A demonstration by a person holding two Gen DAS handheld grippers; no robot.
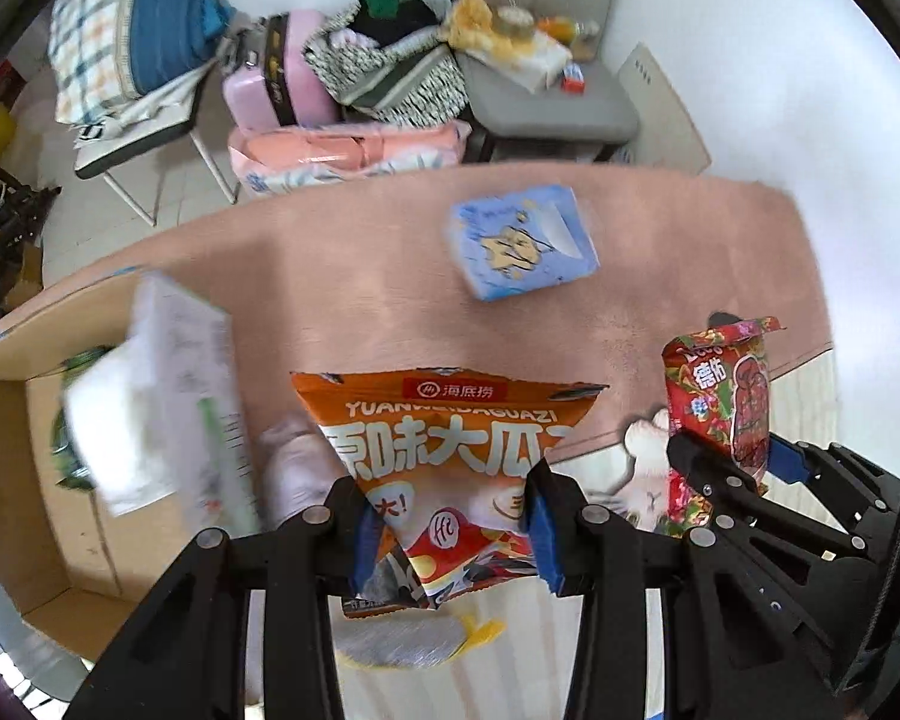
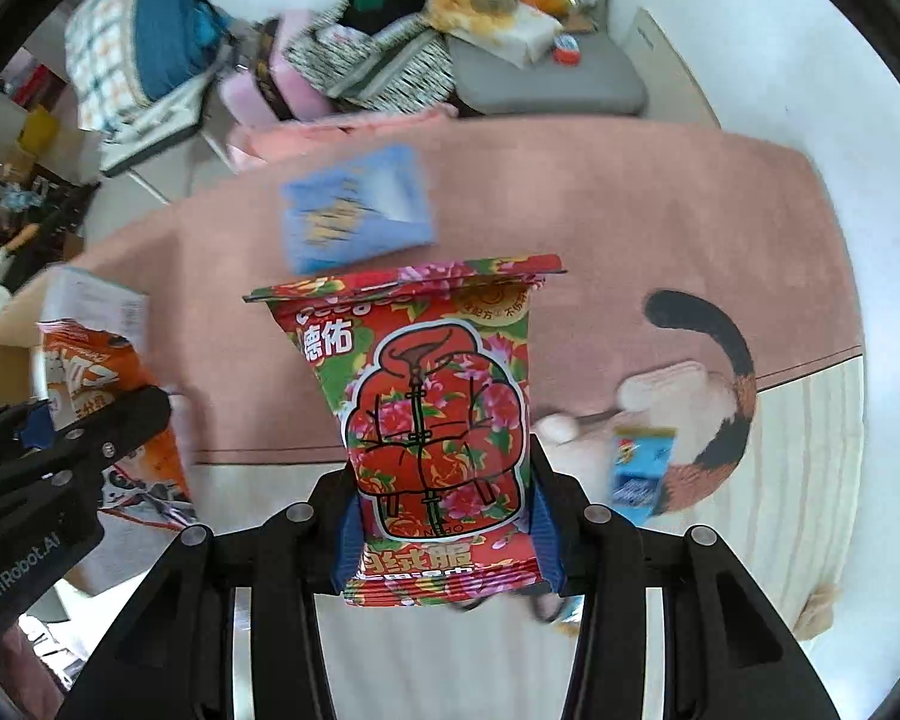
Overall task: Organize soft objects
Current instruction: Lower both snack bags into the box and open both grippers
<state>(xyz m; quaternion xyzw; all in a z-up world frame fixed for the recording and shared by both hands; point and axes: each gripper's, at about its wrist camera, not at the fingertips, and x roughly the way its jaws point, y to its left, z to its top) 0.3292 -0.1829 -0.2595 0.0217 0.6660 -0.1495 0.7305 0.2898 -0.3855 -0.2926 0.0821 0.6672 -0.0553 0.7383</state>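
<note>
- Nearest the left wrist camera, the left gripper (image 1: 450,531) is clenched on the lower part of an orange seed bag (image 1: 450,444), which stands upright between the two blue-padded fingers, lifted off the surface.
- Right gripper (image 2: 444,522) likewise grasps a red floral pouch (image 2: 432,414) by its bottom end, upright and raised above the near edge of the pink mat (image 2: 630,228).
- Cardboard box (image 1: 42,462) sits open at the mat's left edge; a white pack (image 1: 156,402) appears above it, blurred, so I cannot tell whether it rests inside or is falling in.
- Blue tissue pack (image 1: 522,243) lies flat toward the far edge of the mat, apart from both grippers.
- Small blue packet (image 2: 639,471) lies near the mat's right near corner, beside a cat-tail pattern.
- Judged progress: roughly midway. Two items are in hand but not yet boxed, and at least two remain on the mat.
</note>
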